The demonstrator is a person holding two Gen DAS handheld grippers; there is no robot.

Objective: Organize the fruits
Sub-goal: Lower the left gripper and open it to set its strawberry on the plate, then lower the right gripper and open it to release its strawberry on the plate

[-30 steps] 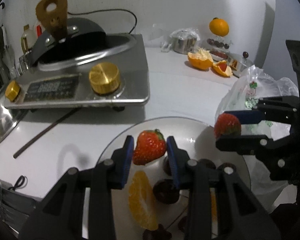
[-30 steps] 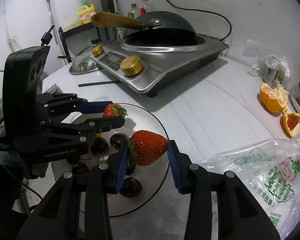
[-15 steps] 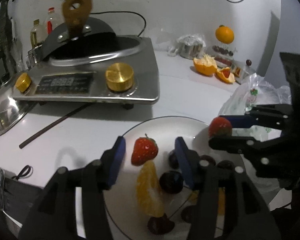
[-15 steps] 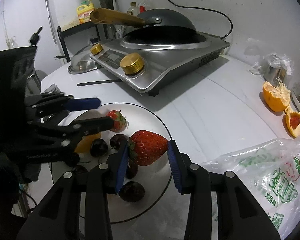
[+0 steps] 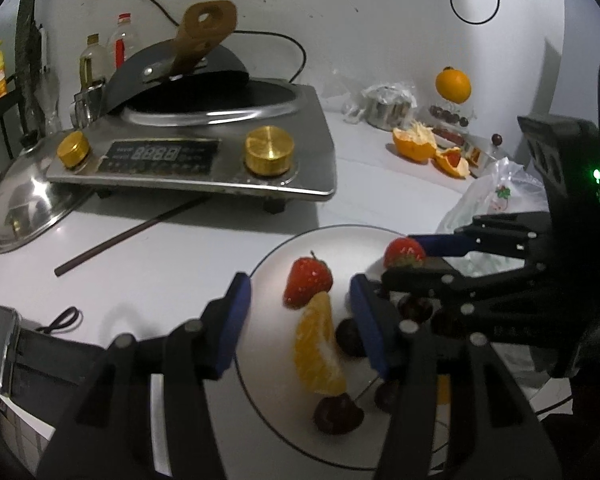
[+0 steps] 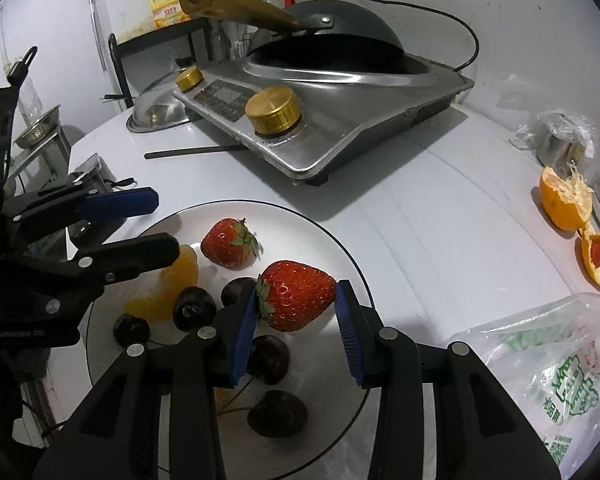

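Note:
A white plate (image 6: 332,240) (image 5: 268,272) carries one strawberry (image 6: 228,242) (image 5: 308,282), an orange segment (image 5: 318,352) (image 6: 168,288) and several dark cherries (image 6: 194,308). My left gripper (image 5: 300,292) (image 6: 162,224) is open at the plate's left side. Its blue pads stand apart from that strawberry, which lies on the plate beyond them. My right gripper (image 6: 296,296) (image 5: 414,254) is shut on a second strawberry (image 6: 300,294) (image 5: 404,252), held just above the plate and its cherries.
An induction cooker (image 5: 204,160) with a black wok (image 6: 332,44) fills the back. A steel lid (image 5: 24,208) and a dark chopstick (image 5: 128,236) lie to its left. A plastic bag (image 6: 552,368), orange peels (image 6: 564,200), a whole orange (image 5: 453,85) and a steel cup (image 5: 388,108) are on the right.
My left gripper opened, left its strawberry on the plate and drew back from it. The right gripper kept its strawberry and sank a little over the plate.

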